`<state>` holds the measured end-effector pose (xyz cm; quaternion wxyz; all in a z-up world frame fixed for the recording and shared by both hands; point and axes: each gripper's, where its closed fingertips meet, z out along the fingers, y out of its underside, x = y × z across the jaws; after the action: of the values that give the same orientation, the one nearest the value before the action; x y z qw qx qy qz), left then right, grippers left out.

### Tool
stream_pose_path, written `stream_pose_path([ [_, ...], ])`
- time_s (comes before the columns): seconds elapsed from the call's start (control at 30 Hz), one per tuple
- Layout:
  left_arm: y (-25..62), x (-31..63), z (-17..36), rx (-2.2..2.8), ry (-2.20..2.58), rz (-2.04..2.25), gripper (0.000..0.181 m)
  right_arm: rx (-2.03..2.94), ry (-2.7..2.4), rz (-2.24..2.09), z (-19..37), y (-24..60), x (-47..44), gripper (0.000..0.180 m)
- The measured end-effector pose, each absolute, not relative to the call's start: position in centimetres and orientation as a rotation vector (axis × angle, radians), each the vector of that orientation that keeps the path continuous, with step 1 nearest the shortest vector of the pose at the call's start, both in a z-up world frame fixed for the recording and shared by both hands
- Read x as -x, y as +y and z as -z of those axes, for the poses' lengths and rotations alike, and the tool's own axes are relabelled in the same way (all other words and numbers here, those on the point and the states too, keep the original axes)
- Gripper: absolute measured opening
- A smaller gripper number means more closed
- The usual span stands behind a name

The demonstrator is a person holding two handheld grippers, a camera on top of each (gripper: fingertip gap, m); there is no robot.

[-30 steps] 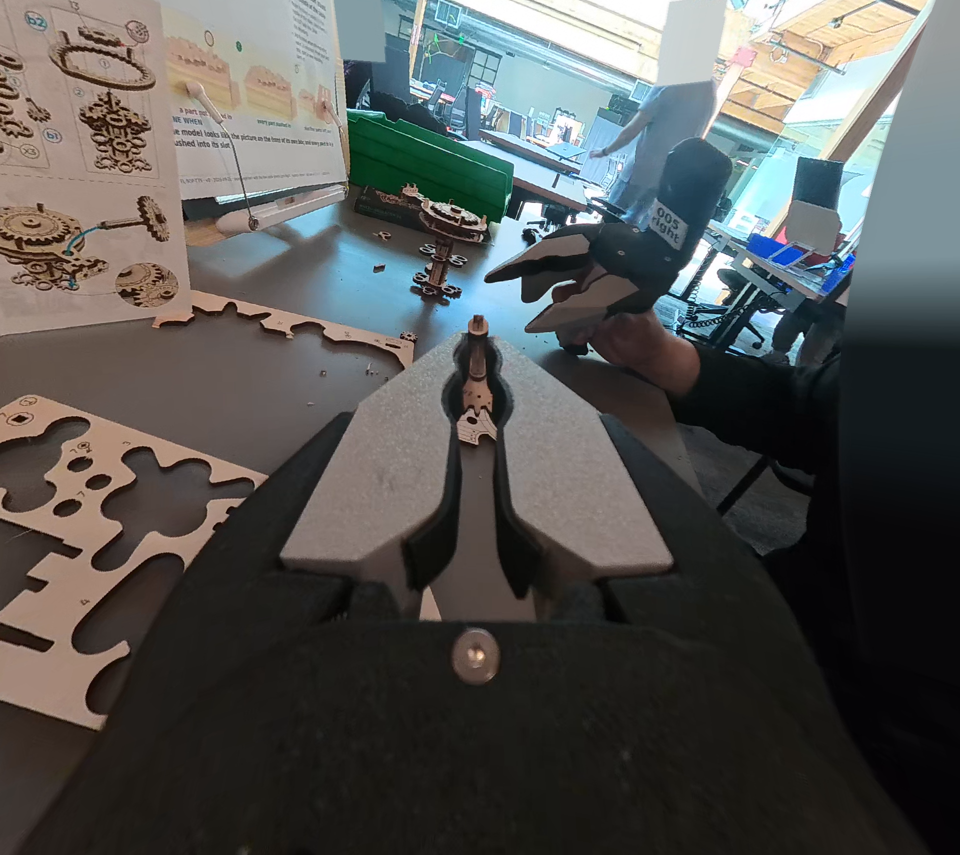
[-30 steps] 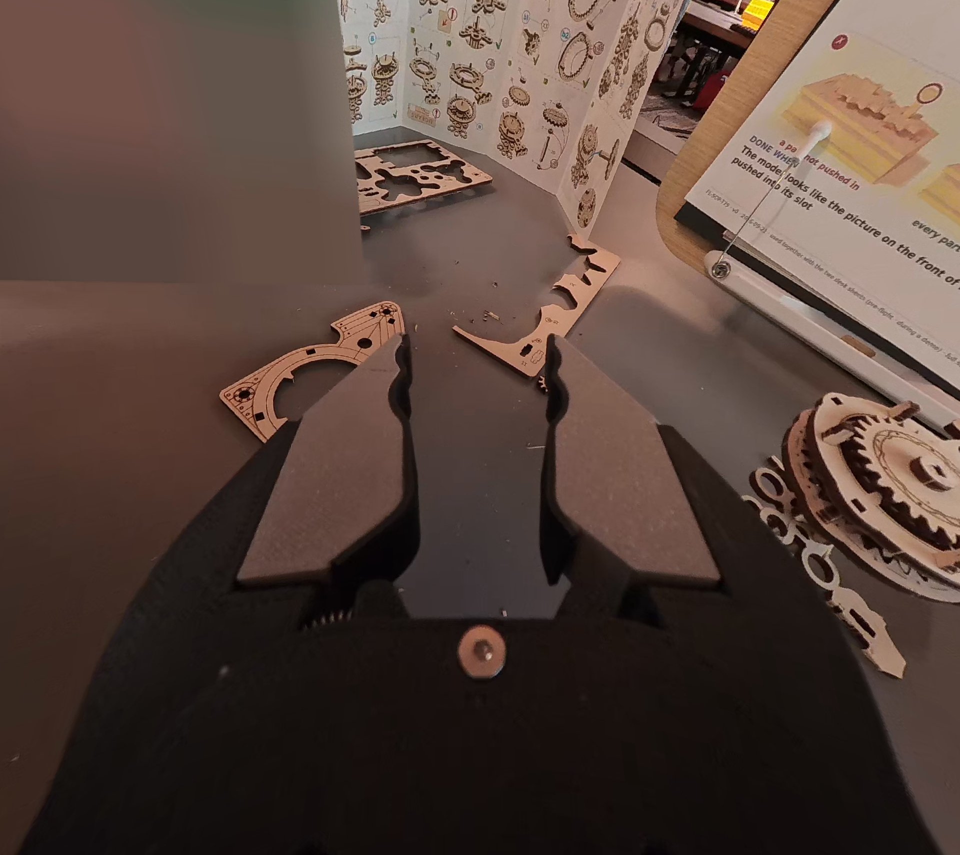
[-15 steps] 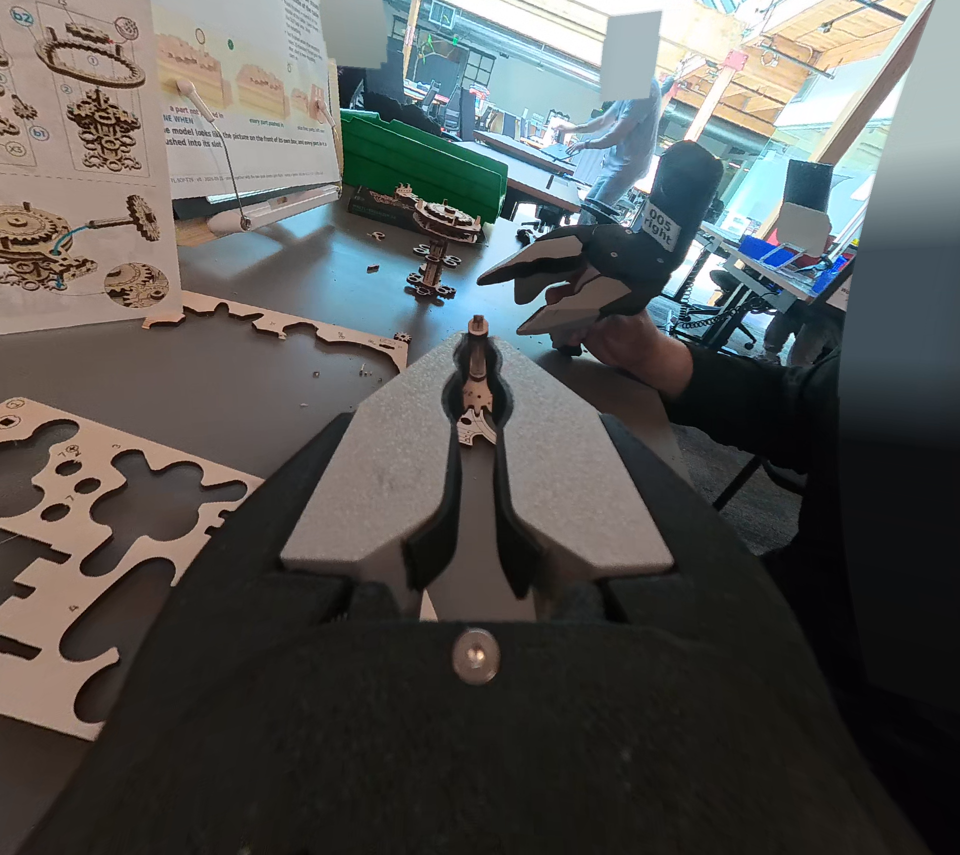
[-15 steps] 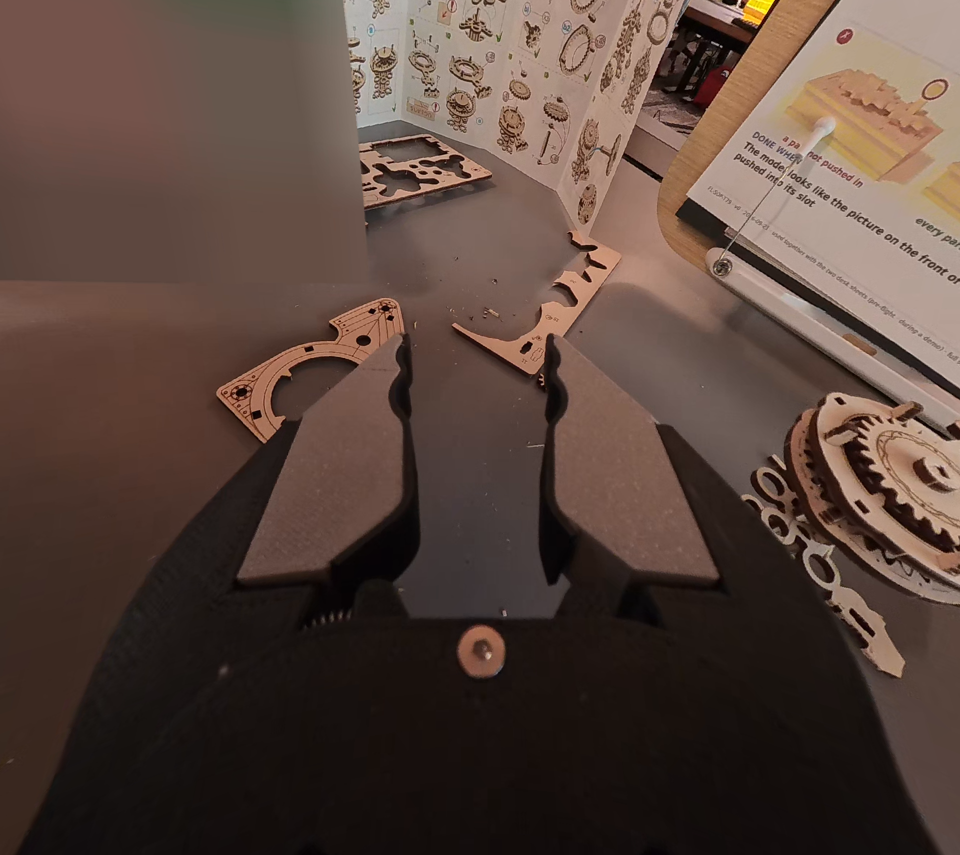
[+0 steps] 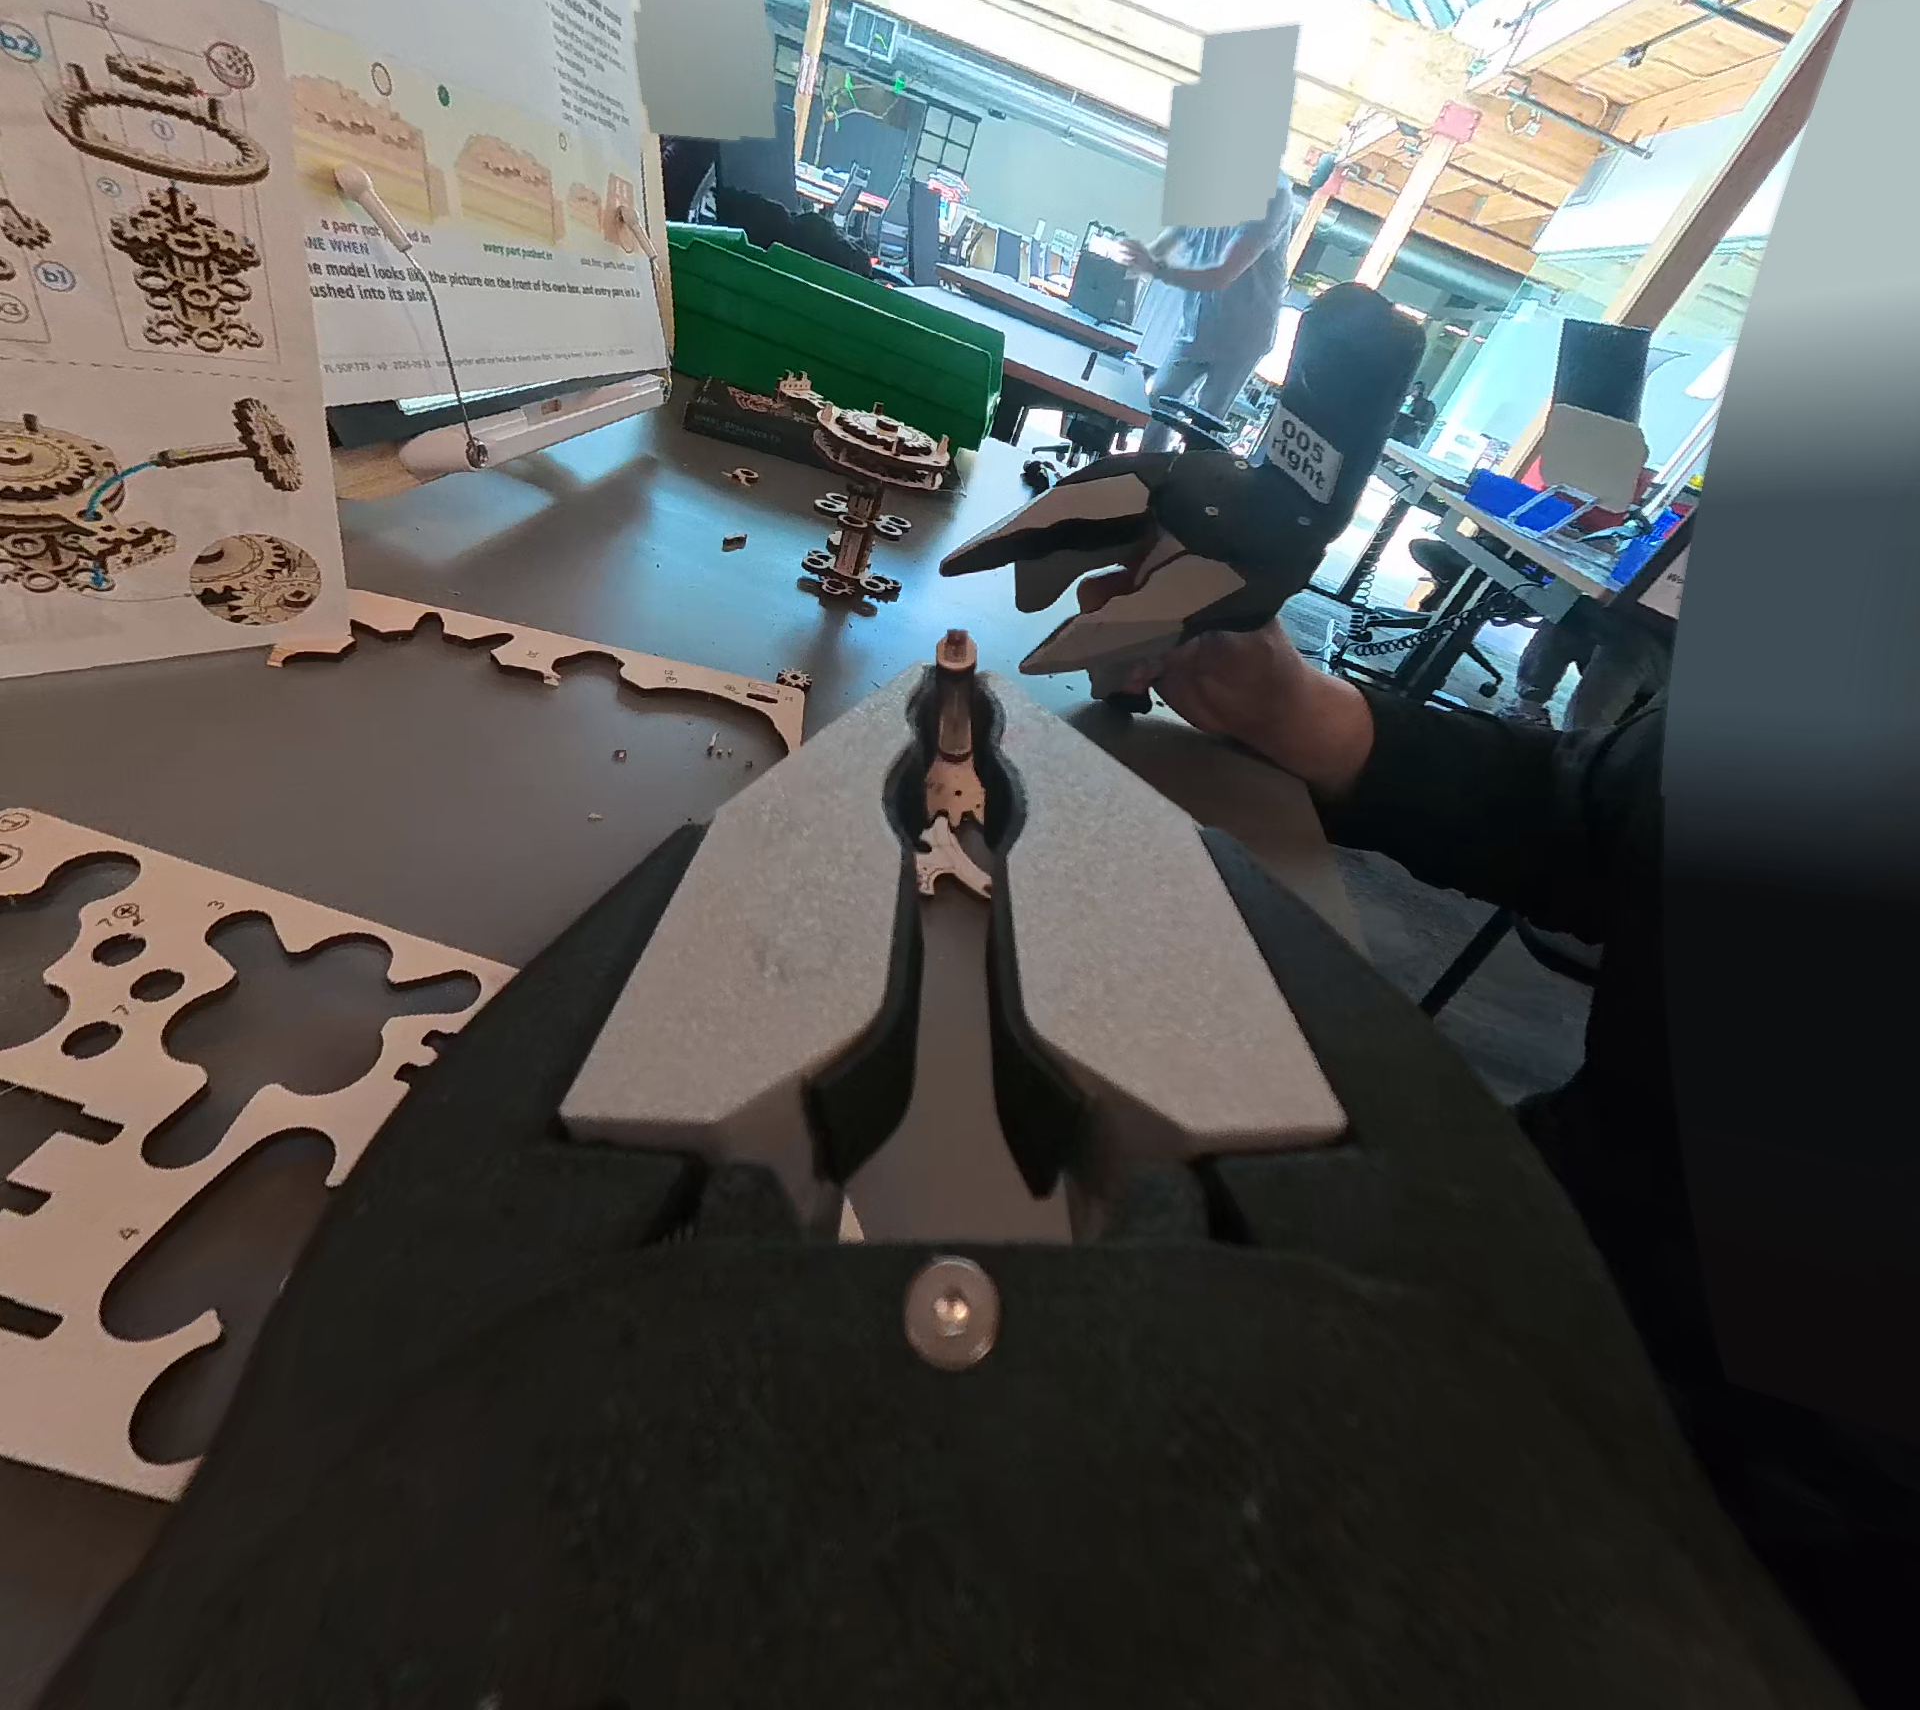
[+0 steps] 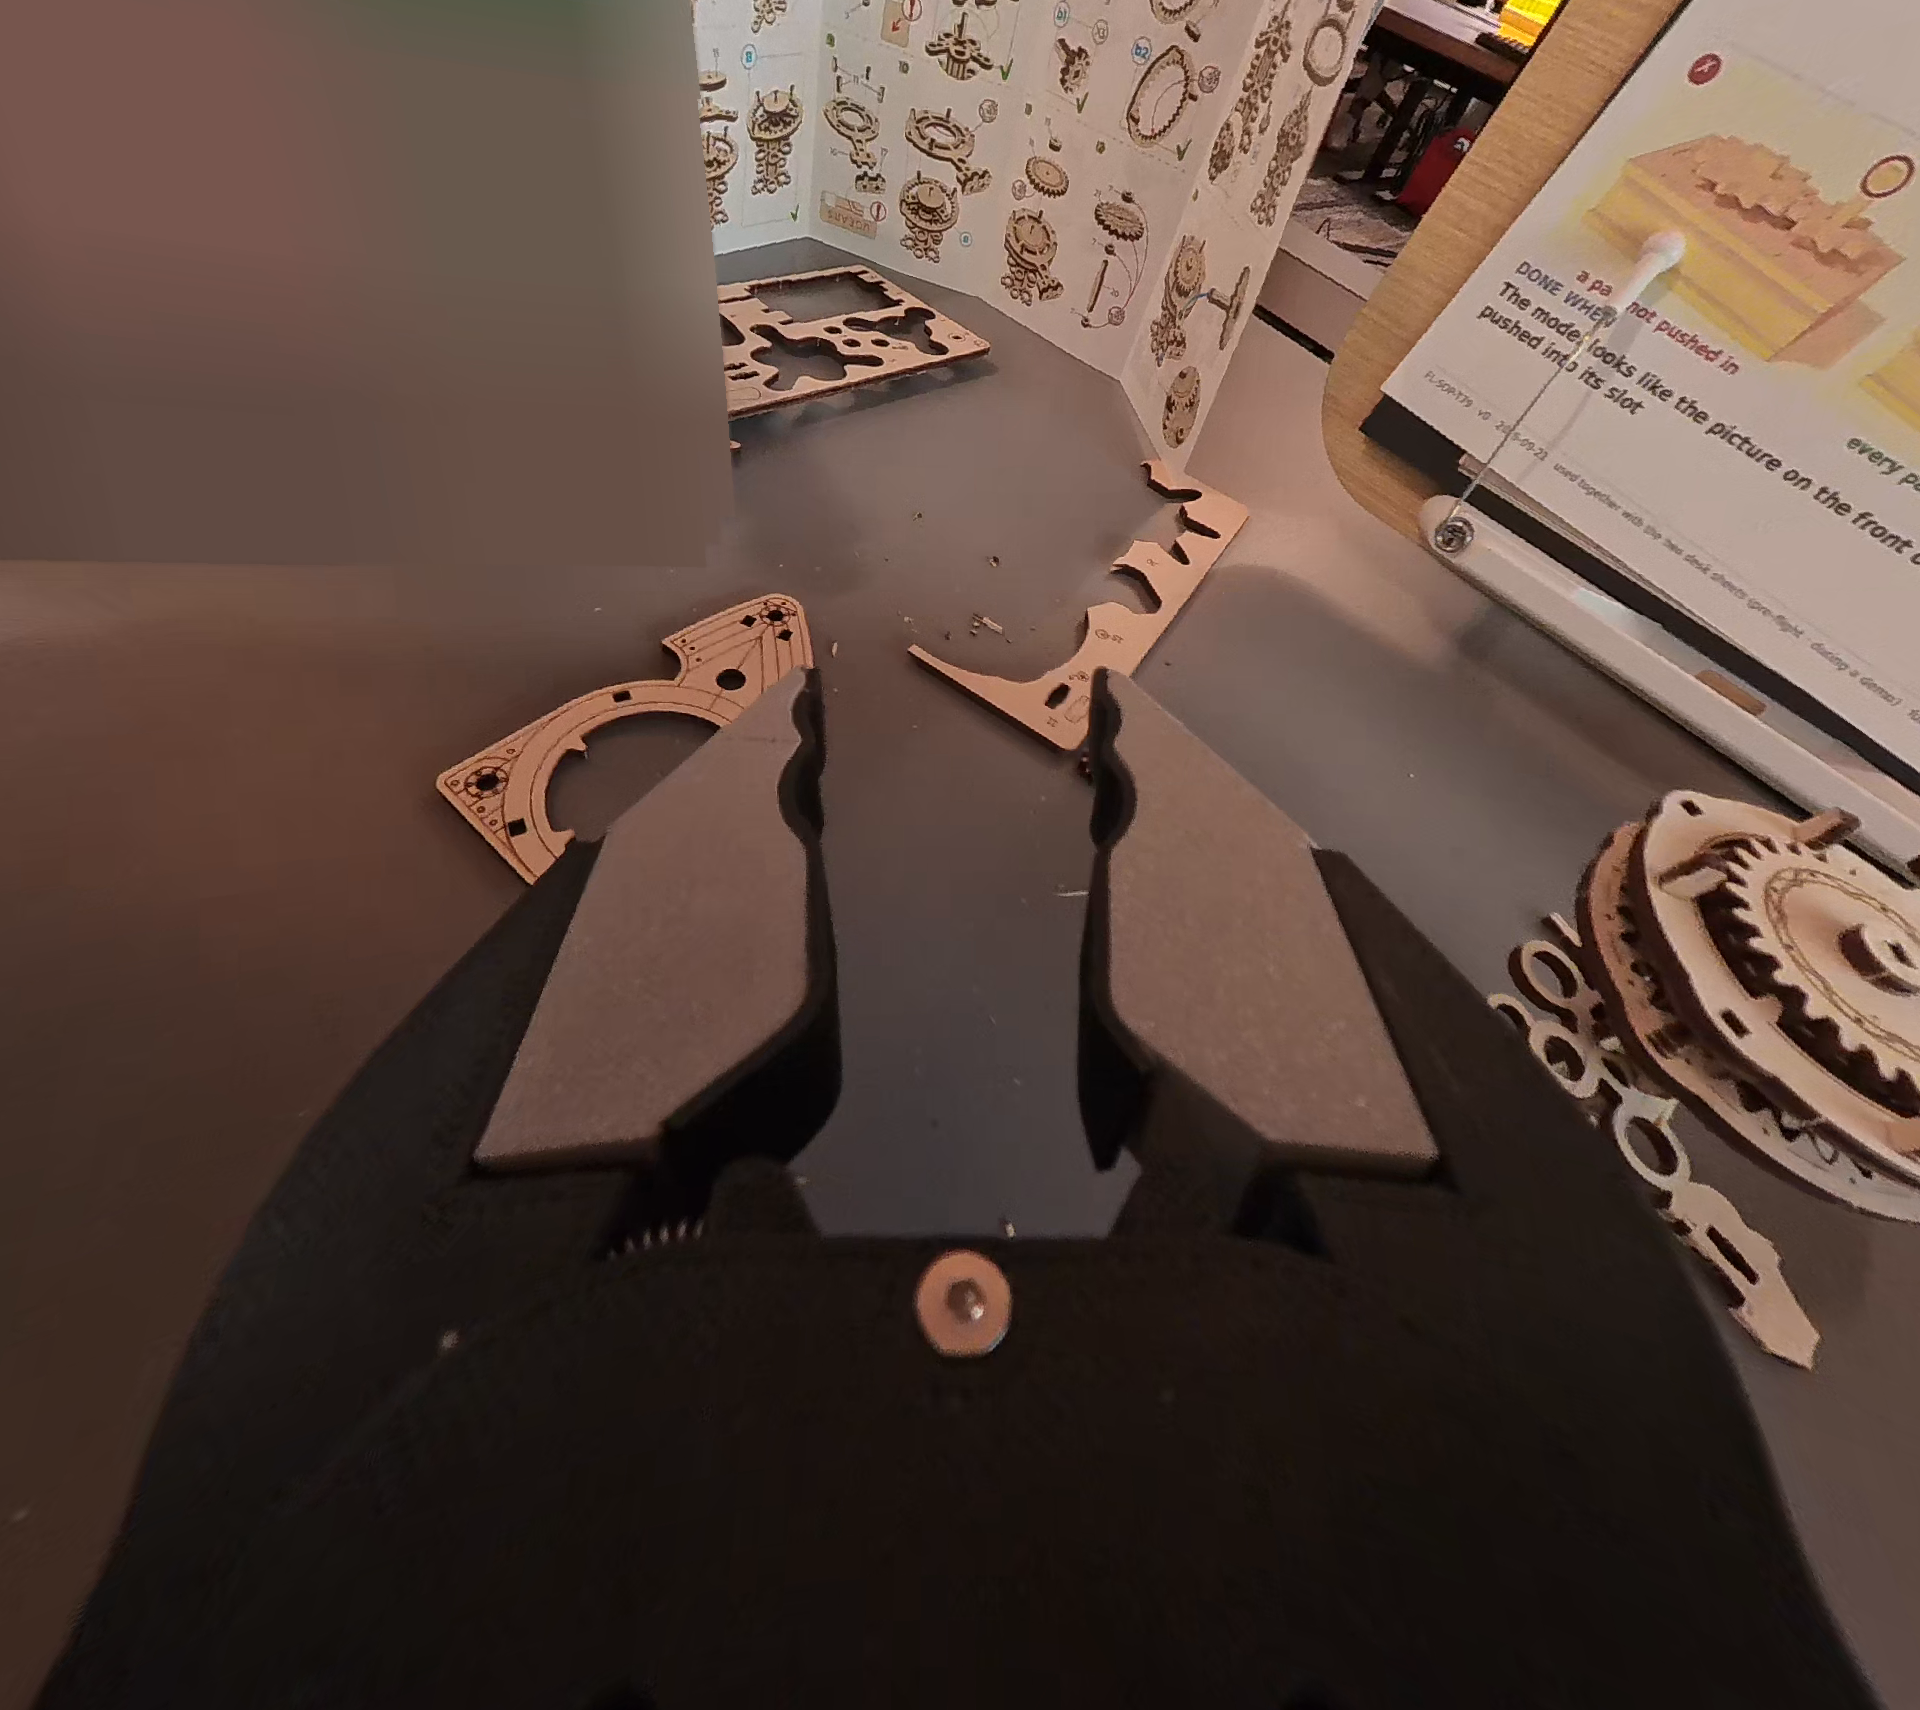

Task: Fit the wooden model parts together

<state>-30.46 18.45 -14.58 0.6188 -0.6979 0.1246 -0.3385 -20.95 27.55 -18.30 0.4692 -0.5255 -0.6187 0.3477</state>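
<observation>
My left gripper (image 5: 954, 692) is shut on a small wooden shaft piece (image 5: 953, 767) that stands between the fingers, its tip poking out past them. My right gripper (image 6: 954, 704) is open and empty above the dark table; it also shows in the left wrist view (image 5: 1023, 611), held by a hand to the right of the shaft tip. The partly built wooden gear model (image 5: 871, 465) stands on the table beyond, upright on its stacked base. In the right wrist view the gear model (image 6: 1766, 985) is at the right edge.
Punched-out plywood sheets lie on the table (image 5: 156, 1089) (image 5: 540, 652) (image 6: 644, 725) (image 6: 1101, 632). A folded instruction leaflet (image 6: 1039, 102) and a propped instruction board (image 5: 416, 102) stand behind. A green bin (image 5: 831, 330) sits at the back. A person stands far off. Tip to tip, the grippers are about 15 cm apart.
The left gripper has shifted slightly, still holding the shaft piece. The right gripper stays open and has barely moved. The person in the background has walked.
</observation>
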Motion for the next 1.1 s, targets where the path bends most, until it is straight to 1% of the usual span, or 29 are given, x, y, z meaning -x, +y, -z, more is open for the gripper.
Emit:
stream_pose_path([
  [0.1,18.1,30.5,13.3,1.533,0.265,0.850,0.003,1.269,-1.543,-0.948,18.0,26.4,21.0,0.044],
  [0.2,17.5,30.9,10.7,1.368,0.199,0.961,0.003,1.232,-1.567,-1.040,17.5,25.2,21.0,0.043],
  [0.23,17.4,30.9,9.9,1.320,0.189,0.985,0.002,1.201,-1.578,-1.073,17.2,24.6,20.9,0.039],
  [0.3,17.4,30.2,9.1,1.277,0.212,0.981,0.002,1.137,-1.605,-1.158,16.4,23.2,20.6,0.024],
  [0.4,17.8,28.0,8.8,1.282,0.275,0.916,0.003,1.108,-1.583,-1.318,15.1,21.5,19.9,0.027],
  [0.57,18.3,23.8,6.7,1.182,0.227,1.084,0.003,1.113,-1.473,-1.507,12.6,20.3,18.2,0.026],
  [0.73,20.5,21.6,7.0,1.105,0.050,1.329,0.003,1.120,-1.287,-1.577,9.6,21.8,16.4,0.011],
  [0.83,21.6,20.9,7.0,1.056,-0.041,1.462,0.002,1.108,-1.229,-1.571,8.0,22.3,15.5,0.016],
  [0.93,22.3,20.4,7.0,1.014,-0.093,1.558,0.002,1.130,-1.251,-1.531,7.6,22.4,15.4,0.018],
  [1.1,23.0,18.3,7.9,1.081,-0.044,1.514,0.002,1.133,-1.282,-1.399,7.6,22.3,16.1,0.018],
])
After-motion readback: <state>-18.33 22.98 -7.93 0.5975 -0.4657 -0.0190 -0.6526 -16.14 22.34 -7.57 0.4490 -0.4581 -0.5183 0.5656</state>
